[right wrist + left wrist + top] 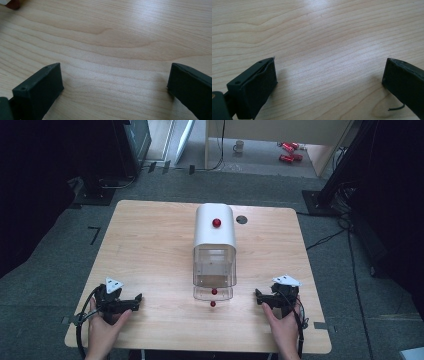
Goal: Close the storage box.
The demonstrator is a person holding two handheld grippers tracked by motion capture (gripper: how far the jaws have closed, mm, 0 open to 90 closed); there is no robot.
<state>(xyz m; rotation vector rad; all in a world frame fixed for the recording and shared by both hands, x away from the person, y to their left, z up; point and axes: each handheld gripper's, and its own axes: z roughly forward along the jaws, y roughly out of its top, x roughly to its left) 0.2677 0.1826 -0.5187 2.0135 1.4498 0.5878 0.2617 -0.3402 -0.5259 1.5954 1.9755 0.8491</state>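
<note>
I hold my left gripper (pixel 134 299) at about 8 o'clock on the table (pixel 150 245) and my right gripper (pixel 259 295) at about 4 o'clock. Both rest near the front edge with the jaws wide apart and nothing between them; in the two gripper views I see bare wood between the black jaws.

The box (pixel 214 251) stands in the middle of the table, between my hands and a little farther from me. It has a white top with a red knob (pixel 216 223), and a clear lower part that opens toward me. At its 6 o'clock side a clear drawer (pixel 213 293) with a small red knob (pixel 214 291) seems to stick out a little. One red ball (pixel 213 304) lies on the wood just in front of it.

I judge that the work is at its very start: nothing is gripped, and both grippers are well apart from the box. All handling of the box and the ball is left.

Whether the clear part holds something I cannot tell. In the right gripper view a dark red thing (pixel 13 4) is cut off at the top left corner; it may be the ball.
</note>
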